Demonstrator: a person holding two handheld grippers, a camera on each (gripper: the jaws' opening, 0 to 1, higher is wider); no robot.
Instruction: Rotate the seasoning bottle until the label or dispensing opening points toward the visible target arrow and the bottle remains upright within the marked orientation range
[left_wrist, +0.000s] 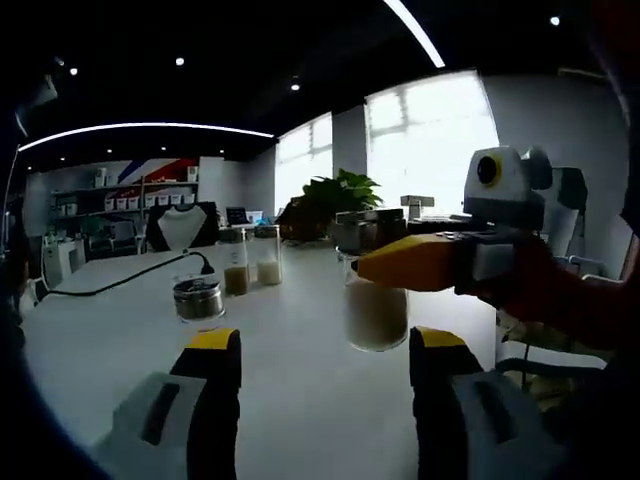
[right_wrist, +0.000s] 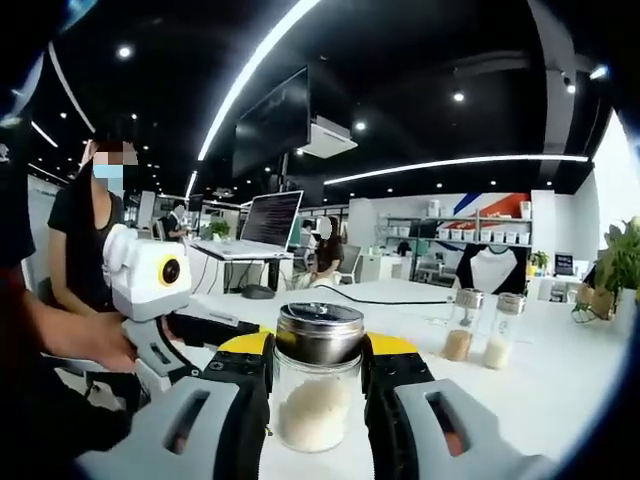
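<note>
In the left gripper view, the left gripper (left_wrist: 325, 375) rises from the bottom edge with its jaws spread wide and nothing between them. On the white table (left_wrist: 290, 400), going left to right: a black cable (left_wrist: 120, 280) runs back toward the far edge; a low metal tin (left_wrist: 199, 298) stands near it; two small shakers (left_wrist: 252, 258) stand side by side behind it (their contents differ in tone, brown and white; labels cannot be made out). Right of centre stands the bottle (left_wrist: 375, 310), upright on the table, holding a pale granular fill. Its cap is largely hidden by the right gripper (left_wrist: 375, 268), which enters from the right.

In the right gripper view, a seated person (right_wrist: 85, 250) is at the far left. The left gripper (right_wrist: 215, 335) reaches in from the left. At centre, the right gripper (right_wrist: 318, 375) is clamped on the bottle (right_wrist: 318, 385), one jaw on each side of the glass, just below the metal cap. Any arrow marking or dispensing opening cannot be made out. The two shakers (right_wrist: 485, 330) stand well apart to the right.
</note>
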